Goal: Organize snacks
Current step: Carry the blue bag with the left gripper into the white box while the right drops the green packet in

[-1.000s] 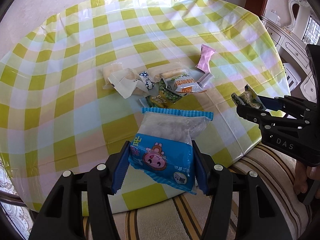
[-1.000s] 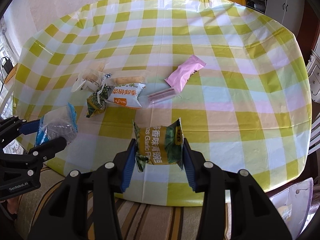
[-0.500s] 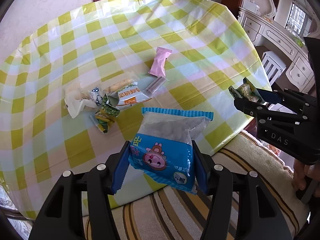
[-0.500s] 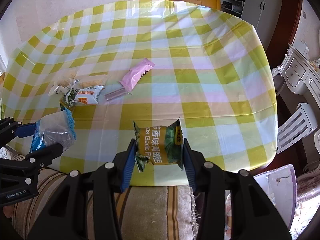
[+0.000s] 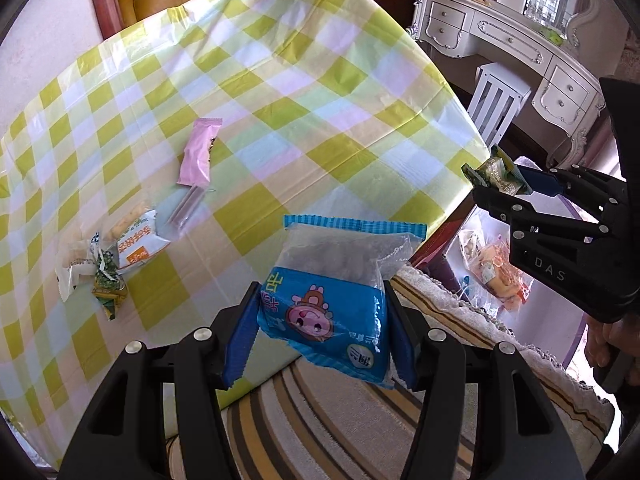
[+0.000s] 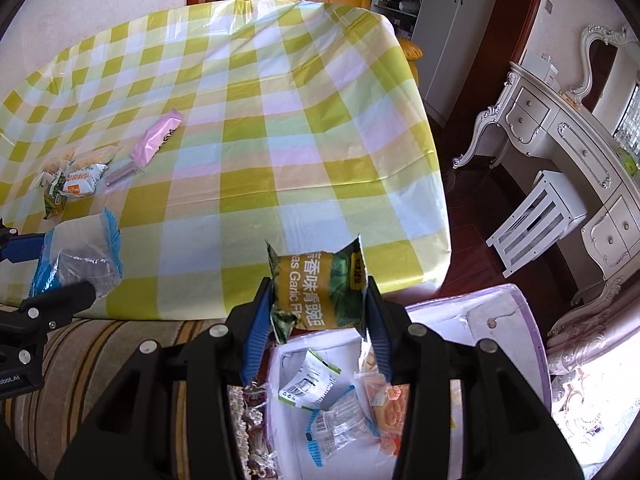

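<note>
I have a snack in each gripper, and both are lifted clear of the table [image 5: 360, 92], I think so that I can carry them to the white box [image 6: 516, 344] that stands beside the table edge, below the right gripper. The left gripper [image 5: 320, 320] is partly closed, with its blue pads pressed against the two sides of a blue and clear packet [image 5: 332, 284]. I grip it by the printed lower half, probably because the clear upper half is soft and would slip. This packet shows a pink cartoon face and some blue characters that I cannot read surely. The right gripper [image 6: 318, 300] is also partly closed and clamps a green and yellow packet [image 6: 318, 284] upright between its pads, so the label faces the camera: I can read "Garlic" and some Chinese characters, and the rest is cut off by the pads. This packet hangs just over the near corner of the box, where several other snacks [image 6: 332, 408] already lie, so I judge that the drop is close. On the table a pink wrapper [image 5: 199, 152], a clear tube [image 5: 186, 208] just beside it, and a small heap of packets [image 5: 116, 256] wait for sorting; one of them has an orange label with characters too small to read. The side of the right gripper carries the letters "DAS".
</note>
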`<move>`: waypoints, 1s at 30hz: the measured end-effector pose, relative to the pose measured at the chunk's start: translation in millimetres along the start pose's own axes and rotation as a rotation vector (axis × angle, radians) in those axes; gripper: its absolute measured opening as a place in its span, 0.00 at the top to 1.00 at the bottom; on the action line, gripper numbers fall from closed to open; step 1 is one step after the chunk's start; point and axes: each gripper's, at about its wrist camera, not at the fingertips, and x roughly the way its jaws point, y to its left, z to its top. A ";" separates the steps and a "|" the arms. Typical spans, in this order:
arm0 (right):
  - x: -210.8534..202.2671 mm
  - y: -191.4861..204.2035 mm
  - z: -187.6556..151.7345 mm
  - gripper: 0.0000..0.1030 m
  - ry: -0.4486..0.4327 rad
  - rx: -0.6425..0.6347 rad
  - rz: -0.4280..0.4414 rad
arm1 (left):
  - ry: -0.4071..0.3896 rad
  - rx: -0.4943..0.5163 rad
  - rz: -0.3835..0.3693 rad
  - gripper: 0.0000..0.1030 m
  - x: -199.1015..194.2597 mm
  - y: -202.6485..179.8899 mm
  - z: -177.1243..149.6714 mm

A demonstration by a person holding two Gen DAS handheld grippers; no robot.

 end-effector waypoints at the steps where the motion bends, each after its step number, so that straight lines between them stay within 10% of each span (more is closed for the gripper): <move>1: 0.6 -5.9 -2.4 0.57 0.002 0.008 -0.006 | 0.004 0.012 -0.006 0.45 1.9 -5.8 2.2; 30: 12.9 -96.4 -38.5 0.50 0.051 0.151 -0.160 | 0.097 0.146 -0.201 0.39 41.4 -118.4 33.8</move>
